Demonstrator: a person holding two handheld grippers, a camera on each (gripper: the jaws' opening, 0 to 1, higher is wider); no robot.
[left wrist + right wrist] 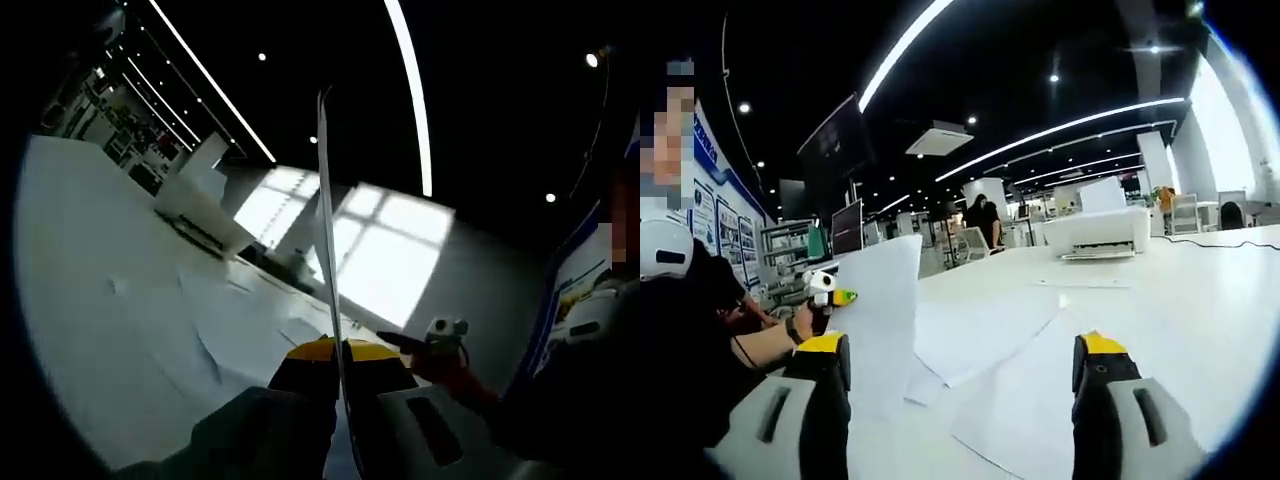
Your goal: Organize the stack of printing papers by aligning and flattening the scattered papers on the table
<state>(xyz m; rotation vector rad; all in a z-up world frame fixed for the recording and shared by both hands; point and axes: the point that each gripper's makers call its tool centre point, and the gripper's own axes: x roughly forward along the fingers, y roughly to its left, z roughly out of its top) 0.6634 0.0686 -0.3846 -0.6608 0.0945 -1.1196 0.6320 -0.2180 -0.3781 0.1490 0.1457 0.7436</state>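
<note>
Risk: left gripper [338, 375] clamped on upright sheet [326, 230], edge may crease; right gripper [960, 375] jaws apart, loose papers [985, 335] at 12 o'clock on worktop [1200, 300] may slide.

In the right gripper view, loose sheets [985, 335] lie spread on the table [1200, 300] across the middle and lower frame, between the right gripper's [960, 385] two jaws at the bottom, and a printer [1098, 232] sits on the table behind them at right of centre. One sheet [880, 320] stands upright at centre left, just right of the left gripper [830, 295], with a person [700, 340] at the left edge. In the left gripper view, that sheet [328, 240] rises edge-on from the left gripper [340, 385] at bottom centre, with the table [90, 300] and its sheets [250, 325] filling the left half and the printer [200, 215] at upper left.
</note>
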